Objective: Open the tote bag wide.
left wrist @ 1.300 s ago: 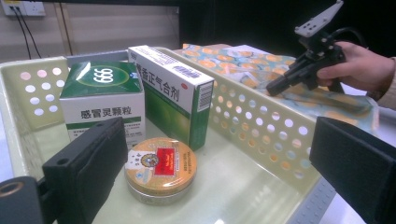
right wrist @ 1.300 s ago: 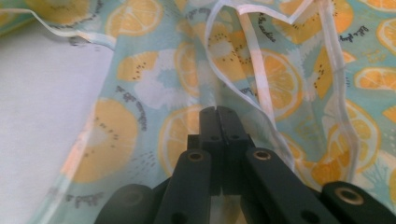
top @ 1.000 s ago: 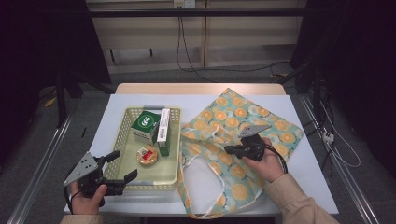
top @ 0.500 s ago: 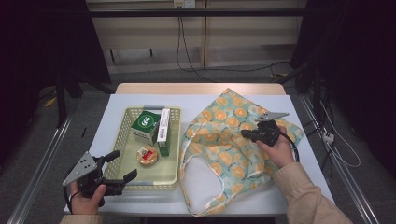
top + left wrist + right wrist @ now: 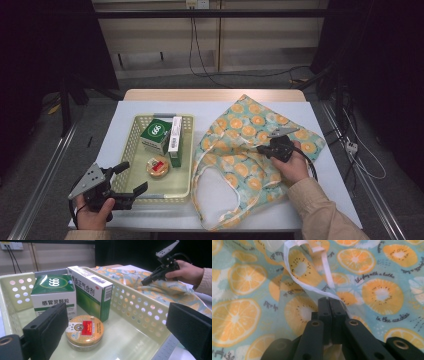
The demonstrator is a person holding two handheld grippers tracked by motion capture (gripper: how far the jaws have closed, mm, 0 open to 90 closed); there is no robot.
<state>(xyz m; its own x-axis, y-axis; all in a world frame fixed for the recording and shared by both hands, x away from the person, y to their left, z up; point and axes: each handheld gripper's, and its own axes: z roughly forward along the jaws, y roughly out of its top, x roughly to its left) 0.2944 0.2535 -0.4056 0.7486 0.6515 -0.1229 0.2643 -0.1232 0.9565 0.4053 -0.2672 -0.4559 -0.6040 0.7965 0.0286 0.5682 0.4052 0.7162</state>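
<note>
Now: bag rim pinched, basket waiting

Right hand-held gripper [image 5: 263, 148] has its jaws pressed together on the white-edged rim of the fruit-print bag [image 5: 250, 150], which lies rumpled on the desk [image 5: 330, 180] just right of the basket [image 5: 131, 150]. Left hand-held gripper [image 5: 131, 181] hovers wide open and empty at the basket's near edge. That pinch catches little cloth; a hard tug could slip it free or drag the bag against the basket and its 2 boxes [image 5: 72, 292] and tin [image 5: 84, 332].
</note>
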